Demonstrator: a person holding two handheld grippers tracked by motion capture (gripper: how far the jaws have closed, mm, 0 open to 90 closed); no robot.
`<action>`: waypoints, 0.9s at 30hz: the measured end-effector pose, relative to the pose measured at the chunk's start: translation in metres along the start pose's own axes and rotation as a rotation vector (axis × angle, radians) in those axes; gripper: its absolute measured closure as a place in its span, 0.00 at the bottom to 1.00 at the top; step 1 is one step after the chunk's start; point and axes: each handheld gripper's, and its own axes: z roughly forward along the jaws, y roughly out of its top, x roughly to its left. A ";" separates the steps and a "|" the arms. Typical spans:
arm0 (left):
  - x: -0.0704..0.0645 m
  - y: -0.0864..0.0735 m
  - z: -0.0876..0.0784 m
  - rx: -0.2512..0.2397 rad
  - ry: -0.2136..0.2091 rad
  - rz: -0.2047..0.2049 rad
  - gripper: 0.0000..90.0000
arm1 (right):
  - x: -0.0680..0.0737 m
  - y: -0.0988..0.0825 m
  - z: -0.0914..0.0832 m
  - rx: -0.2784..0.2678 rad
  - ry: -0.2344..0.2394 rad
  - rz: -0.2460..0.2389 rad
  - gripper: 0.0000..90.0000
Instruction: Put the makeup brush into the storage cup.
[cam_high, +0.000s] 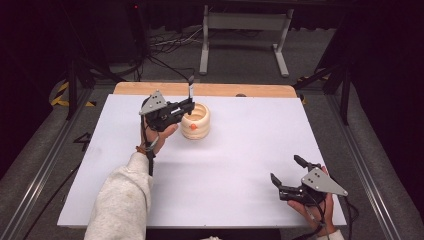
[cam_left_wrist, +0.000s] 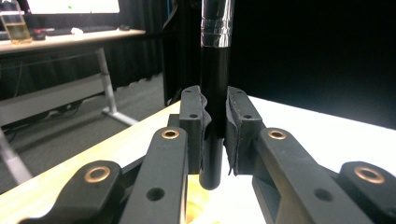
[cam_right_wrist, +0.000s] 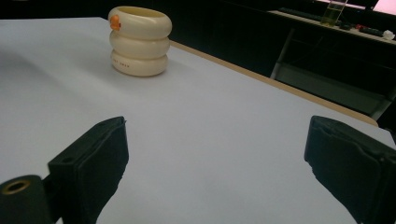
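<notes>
White covered the table (cam_high: 225, 165) from edge to edge, a strip of bare wood showing along its far side and dark floor, cables and a grey desk frame (cam_high: 245, 35) beyond. Up at the far left, the left gripper (cam_high: 189, 104) was pinching a black rod (cam_high: 190, 90) — jaws pressed tight on its lower shaft, the rod standing upright, a silver collar (cam_left_wrist: 216, 23) above the grip in the left gripper view, its rounded end hanging just below the pads. Right beside it, just under that tip, sat the cream ribbed pot (cam_high: 196, 121), three stacked rings with a small orange spot (cam_high: 193, 127) on its side, standing on the white sheet near the far edge. Well apart, down at the near right corner, the right gripper (cam_high: 286, 172) rested low in the person's hand — jaws spread wide, nothing between them, white surface showing through the gap, with the pot (cam_right_wrist: 139, 41) off in the distance of its own view.
</notes>
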 end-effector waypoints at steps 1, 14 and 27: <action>0.000 0.000 0.000 0.000 0.000 0.000 0.88 | 0.000 0.001 0.000 -0.003 -0.002 0.001 0.08; 0.005 -0.015 0.030 0.060 0.026 -0.013 0.88 | 0.001 0.003 0.000 -0.005 0.013 -0.017 0.08; 0.019 -0.035 0.034 0.090 0.067 -0.058 0.88 | 0.000 0.002 0.001 0.001 0.017 -0.017 0.08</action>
